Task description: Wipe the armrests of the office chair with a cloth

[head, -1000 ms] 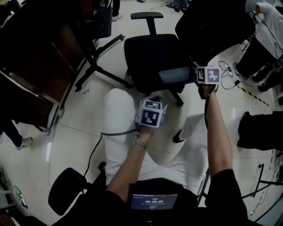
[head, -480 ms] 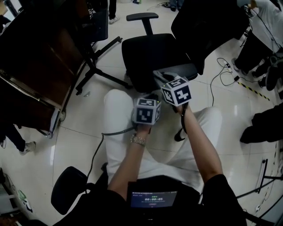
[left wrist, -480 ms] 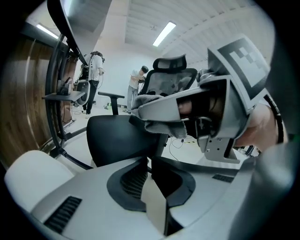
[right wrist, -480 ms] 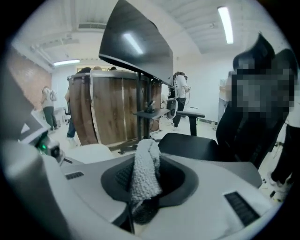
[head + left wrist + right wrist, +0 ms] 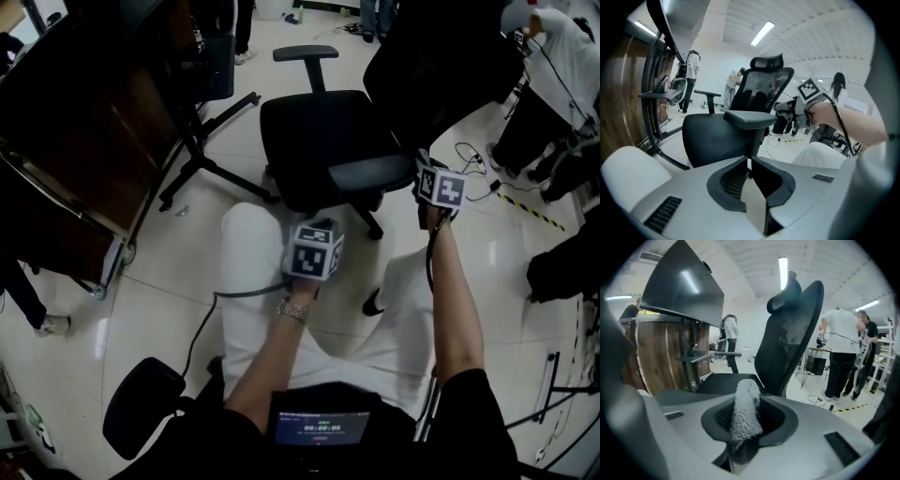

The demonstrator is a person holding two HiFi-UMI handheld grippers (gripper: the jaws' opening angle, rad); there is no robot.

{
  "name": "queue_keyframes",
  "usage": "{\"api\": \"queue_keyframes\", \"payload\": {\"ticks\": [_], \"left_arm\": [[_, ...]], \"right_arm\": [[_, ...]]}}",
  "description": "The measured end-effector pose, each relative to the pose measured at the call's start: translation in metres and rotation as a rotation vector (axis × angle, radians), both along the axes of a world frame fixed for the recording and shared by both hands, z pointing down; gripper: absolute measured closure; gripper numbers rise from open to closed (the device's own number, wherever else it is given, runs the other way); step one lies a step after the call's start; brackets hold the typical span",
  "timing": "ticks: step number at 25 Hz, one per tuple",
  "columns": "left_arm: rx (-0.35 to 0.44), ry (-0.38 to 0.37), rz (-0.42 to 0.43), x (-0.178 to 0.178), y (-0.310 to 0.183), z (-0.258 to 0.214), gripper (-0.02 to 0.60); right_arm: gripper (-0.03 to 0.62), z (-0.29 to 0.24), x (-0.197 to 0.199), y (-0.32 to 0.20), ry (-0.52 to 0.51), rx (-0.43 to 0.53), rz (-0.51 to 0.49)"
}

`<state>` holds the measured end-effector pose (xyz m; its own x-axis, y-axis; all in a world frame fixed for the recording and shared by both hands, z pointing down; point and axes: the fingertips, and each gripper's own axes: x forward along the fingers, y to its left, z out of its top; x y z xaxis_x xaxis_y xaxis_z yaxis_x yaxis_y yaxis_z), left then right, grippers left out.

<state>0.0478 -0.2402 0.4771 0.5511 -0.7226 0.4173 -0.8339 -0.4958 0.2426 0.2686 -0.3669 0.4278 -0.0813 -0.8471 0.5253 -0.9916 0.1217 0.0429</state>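
A black office chair point(image 5: 319, 131) stands in front of me, its near armrest point(image 5: 370, 172) toward my knees and its far armrest point(image 5: 305, 53) beyond the seat. My right gripper point(image 5: 427, 173) sits at the right end of the near armrest. In the right gripper view the gripper point(image 5: 743, 394) is shut on a pale nubbly cloth point(image 5: 745, 416), with the chair's backrest point(image 5: 787, 333) just ahead. My left gripper point(image 5: 314, 246) hovers over my left thigh. In the left gripper view it point(image 5: 750, 161) is shut with nothing in it and faces the near armrest point(image 5: 750, 118).
A dark wooden desk point(image 5: 84, 141) fills the left side, with another chair's star base point(image 5: 202, 150) beside it. Cables point(image 5: 473, 155) and striped floor tape point(image 5: 530, 208) lie at the right, where people stand. A black round base point(image 5: 141, 412) sits at the lower left.
The right gripper swung left over the near armrest half a second ago and is now back at its right end. The left gripper has hardly moved.
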Motion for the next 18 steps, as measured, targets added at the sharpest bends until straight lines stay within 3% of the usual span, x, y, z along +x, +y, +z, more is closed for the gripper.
{"api": "queue_keyframes", "payload": {"ticks": [2, 6, 13, 15, 18], "left_arm": [[-0.006, -0.007, 0.003, -0.002, 0.001, 0.003, 0.549], [0.011, 0.003, -0.008, -0.007, -0.002, 0.000, 0.549], [0.014, 0.044, -0.061, -0.023, -0.007, -0.004, 0.549], [0.008, 0.051, -0.058, -0.021, -0.008, -0.003, 0.549], [0.004, 0.047, -0.048, -0.022, -0.006, -0.003, 0.549]], "right_arm": [[0.499, 0.021, -0.015, 0.002, 0.021, -0.011, -0.006], [0.499, 0.023, -0.076, 0.017, -0.007, 0.104, -0.066], [0.499, 0.015, -0.203, 0.067, -0.070, 0.164, -0.398], [0.499, 0.008, -0.209, 0.072, -0.002, 0.196, -0.446], [0.499, -0.021, -0.178, 0.058, 0.028, 0.287, -0.388]]}}
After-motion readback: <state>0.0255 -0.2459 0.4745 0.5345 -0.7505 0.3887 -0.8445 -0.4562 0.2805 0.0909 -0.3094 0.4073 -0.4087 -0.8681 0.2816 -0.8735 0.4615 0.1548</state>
